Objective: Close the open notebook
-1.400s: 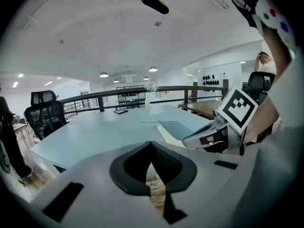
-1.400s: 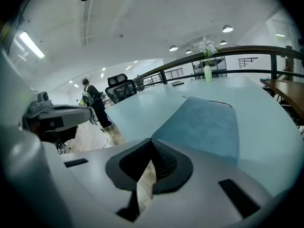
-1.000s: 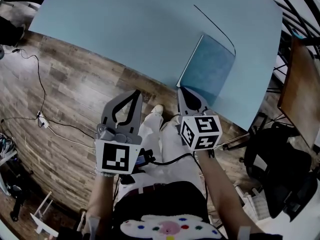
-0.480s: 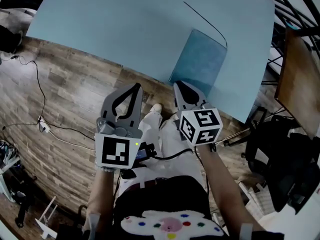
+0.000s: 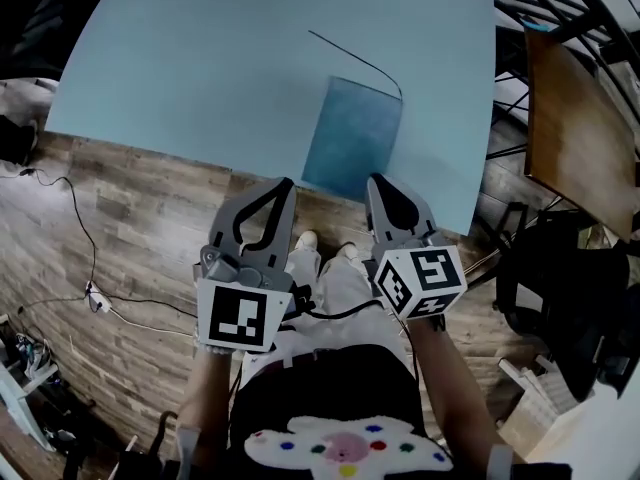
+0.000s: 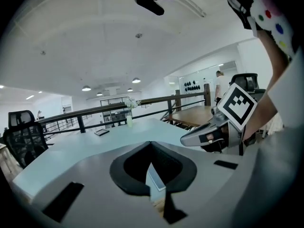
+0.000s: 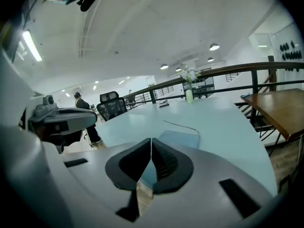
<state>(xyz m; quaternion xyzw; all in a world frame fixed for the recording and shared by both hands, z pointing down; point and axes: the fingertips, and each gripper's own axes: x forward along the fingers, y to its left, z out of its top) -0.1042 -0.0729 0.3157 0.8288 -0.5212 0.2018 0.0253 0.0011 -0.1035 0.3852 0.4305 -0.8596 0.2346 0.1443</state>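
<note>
notebook (image 5: 352, 140): closed, flat near table (image 5: 200, 68) front edge, unchanged since a second ago | left gripper (image 5: 283, 184), right gripper (image 5: 376, 181): jaws together, empty, still short of it | task: seems done

Grey moulded bodies were recorded on the left gripper (image 5: 283, 188) and the right gripper (image 5: 380, 183), each fitted with a black-and-white marker cube (image 5: 240, 315). A black cable (image 5: 340, 314) was noted. White trousers (image 5: 345, 280), white shoes (image 5: 303, 239) and a black top (image 5: 320, 388) with a colour-dotted white print (image 5: 345, 453) were worn.
</note>
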